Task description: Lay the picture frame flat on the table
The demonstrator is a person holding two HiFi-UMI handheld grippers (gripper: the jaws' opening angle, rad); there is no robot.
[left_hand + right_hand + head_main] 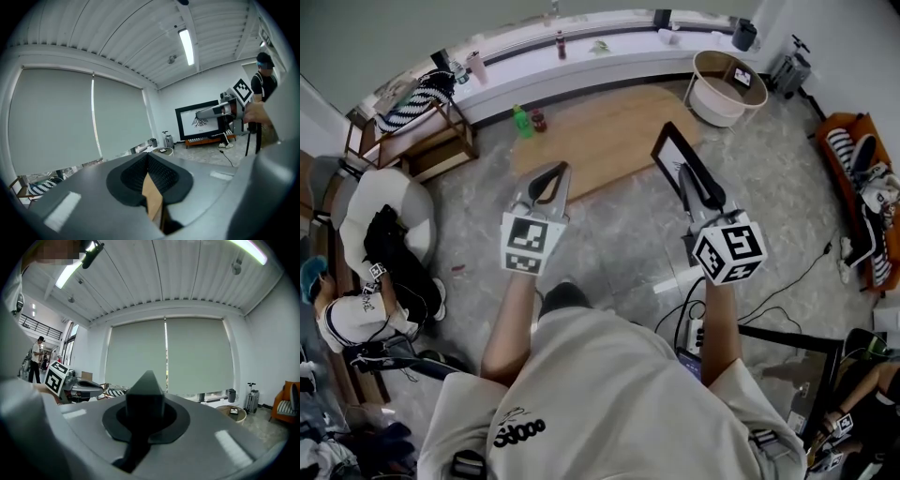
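Your right gripper (688,182) clamps the black picture frame (673,148) by its edge near the wooden table (609,131). Your left gripper (558,174) is closed, empty. Shirt print (517,431) illegible.

Floor: grey marble-pattern tile (619,234), with black cables (787,281) trailing at the right. A green bottle (521,120) and a dark bottle (539,120) stand side by side below the window ledge (609,52), and another bottle (561,44) stands on the ledge. Right of centre, a round white tub (727,89) holds a small screen. At the far right is an orange chair (853,169). At the left, striped cloth (417,98) lies on a wooden rack (422,131), and black clothing (394,253) is draped over a white beanbag (370,202). Roller blinds (164,357) are drawn and a ceiling light (186,46) is lit.
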